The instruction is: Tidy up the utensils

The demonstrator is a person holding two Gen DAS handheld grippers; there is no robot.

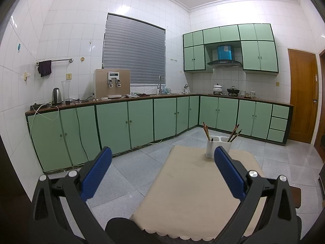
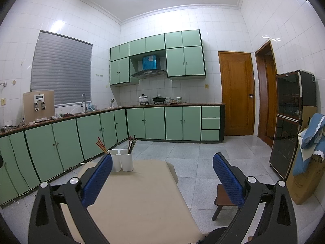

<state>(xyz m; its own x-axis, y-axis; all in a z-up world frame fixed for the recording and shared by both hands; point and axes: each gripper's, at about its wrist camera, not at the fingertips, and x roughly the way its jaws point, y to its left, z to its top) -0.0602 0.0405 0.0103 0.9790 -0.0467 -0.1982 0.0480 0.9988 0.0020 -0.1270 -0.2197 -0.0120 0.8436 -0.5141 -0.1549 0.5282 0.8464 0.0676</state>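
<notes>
A white two-compartment utensil holder (image 1: 218, 146) stands at the far end of the beige-covered table (image 1: 189, 193). Reddish chopsticks (image 1: 206, 131) lean out of its left compartment, darker chopsticks (image 1: 234, 133) out of its right one. My left gripper (image 1: 162, 158) hovers open above the table's near end, with nothing between its blue pads (image 1: 95, 174). The right wrist view shows the same holder (image 2: 121, 160) with reddish chopsticks (image 2: 101, 145) and darker chopsticks (image 2: 132, 144). There my right gripper (image 2: 162, 164) is open and holds nothing, well short of the holder.
Green cabinets (image 1: 121, 120) with a cluttered counter run along the left and back walls. A small wooden stool (image 2: 224, 200) stands right of the table. A dark glass cabinet (image 2: 292, 120), a cardboard box (image 2: 302, 181) and blue cloth (image 2: 312, 140) stand at the far right. Grey tiled floor (image 2: 195, 162) surrounds the table.
</notes>
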